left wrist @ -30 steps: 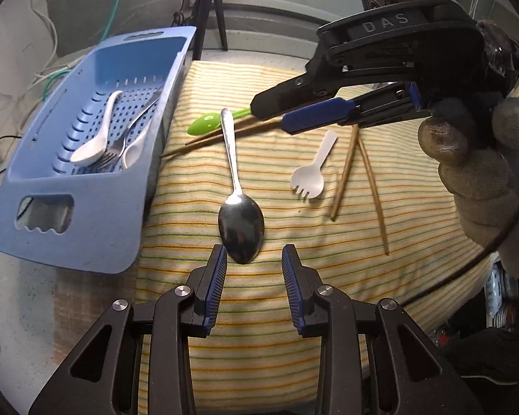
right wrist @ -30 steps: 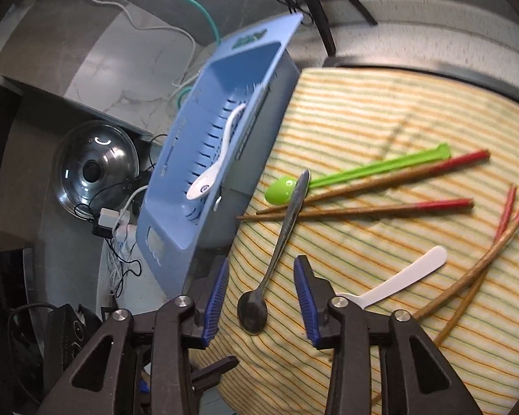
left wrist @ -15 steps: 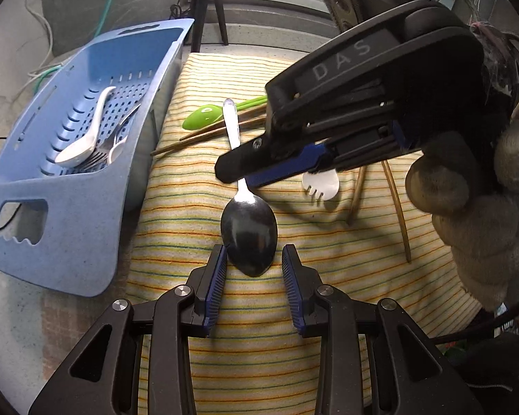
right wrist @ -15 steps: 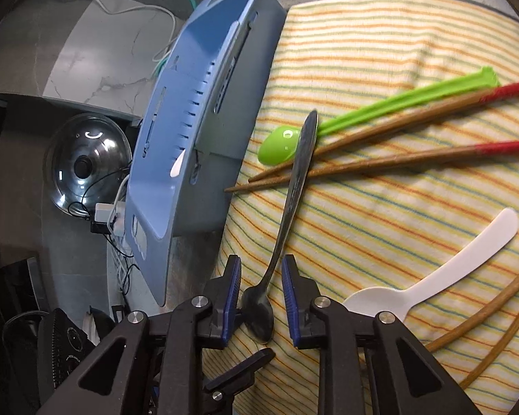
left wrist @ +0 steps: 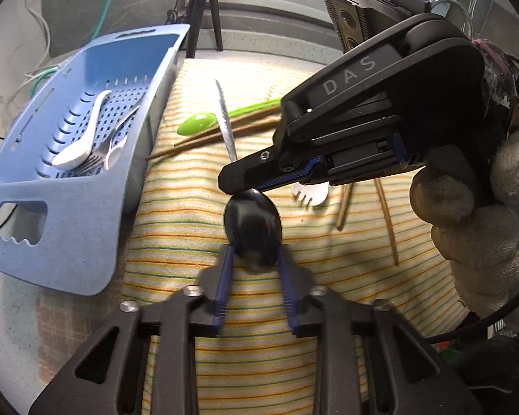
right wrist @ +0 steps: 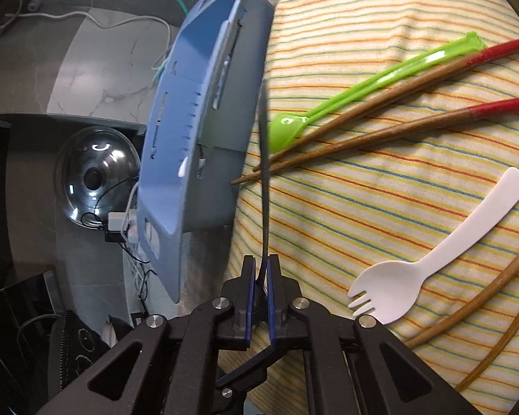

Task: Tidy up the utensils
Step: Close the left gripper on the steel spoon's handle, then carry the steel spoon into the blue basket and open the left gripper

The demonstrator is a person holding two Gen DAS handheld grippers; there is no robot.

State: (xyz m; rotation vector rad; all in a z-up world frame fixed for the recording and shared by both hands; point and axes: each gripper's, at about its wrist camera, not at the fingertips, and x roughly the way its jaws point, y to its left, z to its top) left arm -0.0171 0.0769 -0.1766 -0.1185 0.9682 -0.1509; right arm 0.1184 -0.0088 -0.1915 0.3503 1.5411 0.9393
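On the striped cloth [left wrist: 176, 214], the metal spoon [left wrist: 252, 223] is clamped at its neck by the right gripper [right wrist: 261, 278]. Its bowl is pinched between the left gripper [left wrist: 252, 259] jaws.

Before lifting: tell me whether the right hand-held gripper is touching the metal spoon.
Touching. The right wrist view shows the right hand-held gripper with both pads clamped on the metal spoon at its neck.

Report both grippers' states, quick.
Left gripper: jaws closed on the metal spoon's bowl.
Right gripper: jaws closed on the same spoon's handle.
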